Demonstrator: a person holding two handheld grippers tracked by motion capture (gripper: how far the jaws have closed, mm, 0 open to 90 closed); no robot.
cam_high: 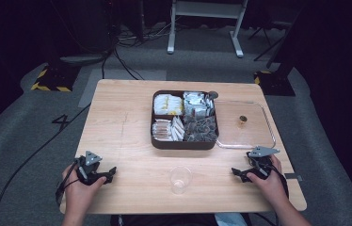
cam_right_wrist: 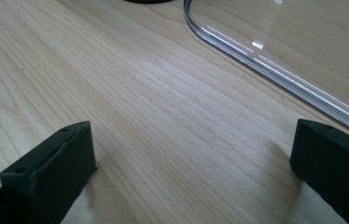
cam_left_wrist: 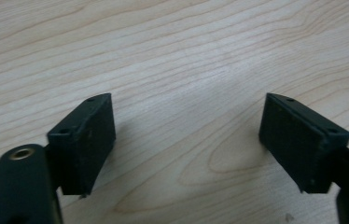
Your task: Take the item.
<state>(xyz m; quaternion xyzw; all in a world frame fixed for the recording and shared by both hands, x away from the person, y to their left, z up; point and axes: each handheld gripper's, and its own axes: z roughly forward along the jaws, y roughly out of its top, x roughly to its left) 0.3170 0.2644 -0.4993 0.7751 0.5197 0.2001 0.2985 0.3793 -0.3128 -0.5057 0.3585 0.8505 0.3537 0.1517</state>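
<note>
A dark compartment box (cam_high: pixel 185 142) of packets and tea bags sits at the middle of the wooden table (cam_high: pixel 117 122). Its clear lid (cam_high: pixel 245 123) lies flat to the right of it, with a small knob (cam_high: pixel 243 120) on top. A clear plastic cup (cam_high: pixel 180 179) stands upright near the front edge. My left gripper (cam_high: pixel 109 173) rests at the front left, open, with bare wood between its jaws (cam_left_wrist: pixel 186 144). My right gripper (cam_high: pixel 238 173) rests at the front right, open over bare wood (cam_right_wrist: pixel 191 154), close to the lid's rim (cam_right_wrist: pixel 275 70).
Past the table lies grey floor with cables (cam_high: pixel 117 52), a white frame's legs (cam_high: pixel 202 28) and yellow-black striped bases (cam_high: pixel 52 80). Bare wood spans the table's left half.
</note>
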